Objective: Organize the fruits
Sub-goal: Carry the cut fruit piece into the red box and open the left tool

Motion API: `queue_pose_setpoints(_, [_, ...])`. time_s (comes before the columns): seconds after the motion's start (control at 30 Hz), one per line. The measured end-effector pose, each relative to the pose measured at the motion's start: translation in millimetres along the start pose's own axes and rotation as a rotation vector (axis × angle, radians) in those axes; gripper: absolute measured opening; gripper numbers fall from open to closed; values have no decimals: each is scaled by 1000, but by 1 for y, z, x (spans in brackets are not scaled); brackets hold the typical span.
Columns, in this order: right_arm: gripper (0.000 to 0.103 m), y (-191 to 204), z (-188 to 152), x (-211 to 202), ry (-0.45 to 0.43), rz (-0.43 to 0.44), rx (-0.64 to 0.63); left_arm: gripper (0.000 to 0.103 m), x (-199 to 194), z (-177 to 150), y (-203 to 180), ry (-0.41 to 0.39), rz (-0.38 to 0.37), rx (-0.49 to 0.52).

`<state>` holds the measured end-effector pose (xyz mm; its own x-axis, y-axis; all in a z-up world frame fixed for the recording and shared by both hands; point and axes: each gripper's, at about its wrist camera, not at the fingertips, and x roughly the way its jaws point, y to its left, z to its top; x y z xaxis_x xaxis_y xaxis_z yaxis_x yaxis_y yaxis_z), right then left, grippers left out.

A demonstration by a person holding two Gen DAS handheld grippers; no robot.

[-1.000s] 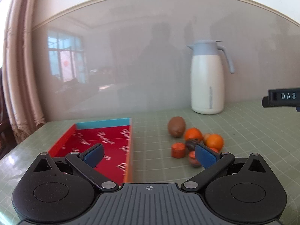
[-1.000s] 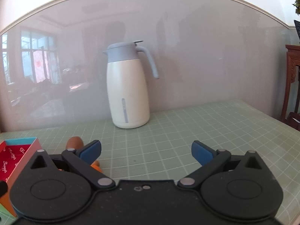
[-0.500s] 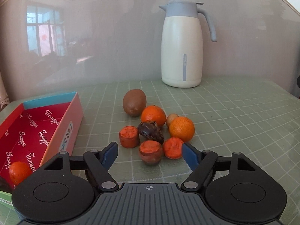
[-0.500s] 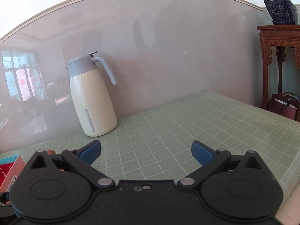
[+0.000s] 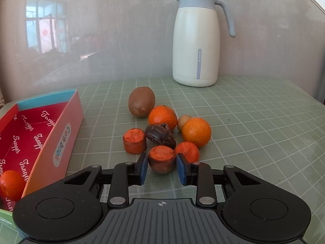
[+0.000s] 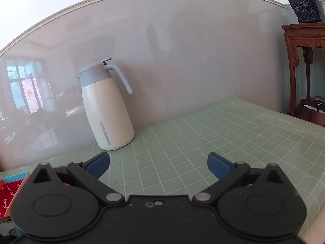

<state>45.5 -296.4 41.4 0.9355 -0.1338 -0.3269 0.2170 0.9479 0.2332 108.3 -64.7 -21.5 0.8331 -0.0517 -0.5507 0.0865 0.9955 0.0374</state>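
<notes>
— What have you got on the left?

— My left gripper (image 5: 162, 167) is clamped on a small brown fruit with a rough orange top (image 5: 162, 160) — both blue pads (image 5: 143, 167) press its sides. It sits on the green gridded table (image 5: 254, 122), at the near end of the fruit pile, toward the table's near edge.

— And the rest of the pile?

— Just behind the gripped piece lies a dark wrinkled fruit (image 5: 160, 135). To its left stands an orange stub (image 5: 134, 141); to the right of the gripped piece another orange-topped piece (image 5: 187, 151) sits just beside the pad. Further back are two tangerines: one (image 5: 162, 117) in the middle, one (image 5: 196, 131) to the right, with a small tan fruit (image 5: 183, 122) between them. A kiwi (image 5: 141, 101) is the farthest, toward the wall.

— Where's the box?

— The red box (image 5: 50, 142) lies along the table's left edge, open-topped, printed lining inside. One tangerine (image 5: 11, 184) rests in its near corner. The pile is apart from it, to its right.

— Right side?

— My right gripper (image 6: 158, 165) hangs with its fingers spread wide and nothing between them, only bare table ahead. A cream jug with a grey lid (image 6: 105, 109) stands at the table's far edge against the wall. At the table's right, off it, a carved wooden stand (image 6: 300, 61) carries a dark blue planter (image 6: 306, 7).
</notes>
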Motion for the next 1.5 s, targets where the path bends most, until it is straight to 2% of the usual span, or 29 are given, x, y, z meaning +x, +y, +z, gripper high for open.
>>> queue_pose_setpoints(0.1, [103, 0, 0, 0, 5, 3, 7, 31, 1, 1, 5, 12, -18, -40])
queue_pose_setpoints(0.37, [103, 1, 1, 1, 10, 9, 3, 30, 1, -1, 5, -3, -16, -37])
queue_pose_setpoints(0.63, [103, 3, 0, -2, 2, 7, -5, 30, -19, -3, -2, -92, 12, 23])
queue_pose_setpoints(0.87, [103, 8, -2, -3, -32, -125, -73, 30, -35, 0, 9, -165, 76, 32])
queue_pose_setpoints(1.03, [103, 11, -4, -2, -57, -183, -79, 30, -47, 2, 23, -204, 118, 26])
queue_pose_setpoints(1.33, [103, 29, -10, 5, -32, -151, -90, 30, -62, 3, 59, -235, 195, -39])
queue_pose_setpoints(1.5, [103, 46, -15, 7, -25, -120, -119, 30, -68, 2, 88, -245, 266, -92])
